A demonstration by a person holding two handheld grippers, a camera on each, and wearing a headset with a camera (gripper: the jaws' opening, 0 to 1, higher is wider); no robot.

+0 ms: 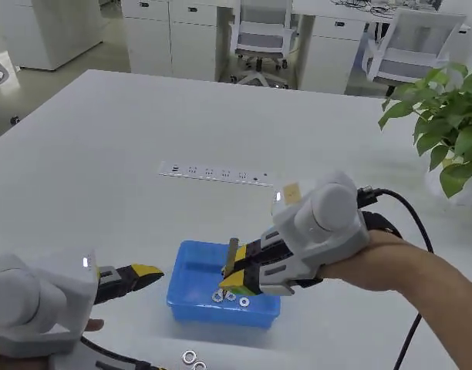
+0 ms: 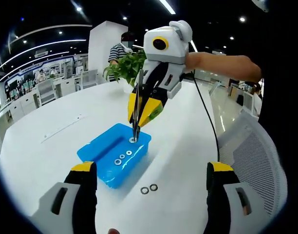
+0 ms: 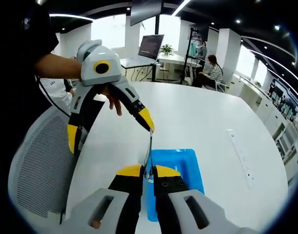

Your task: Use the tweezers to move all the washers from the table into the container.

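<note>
The blue container (image 1: 191, 271) sits on the white table, with several washers (image 1: 230, 297) on its floor. My right gripper (image 1: 237, 281) hovers over it, shut on the tweezers (image 1: 233, 254). In the left gripper view, the tweezers (image 2: 135, 122) point down, their tips at a washer (image 2: 133, 140) inside the container (image 2: 98, 151). Two washers (image 2: 149, 189) lie on the table just outside it, near the front edge (image 1: 191, 358). My left gripper (image 1: 147, 274) is open beside the container's left side, holding nothing. The right gripper view shows the tweezers (image 3: 149, 156) between my shut jaws.
A white power strip (image 1: 213, 173) lies on the table behind the container. A potted green plant (image 1: 448, 131) stands at the right edge. A black cable (image 1: 409, 231) trails from the right gripper. Office chairs and cabinets stand beyond the table.
</note>
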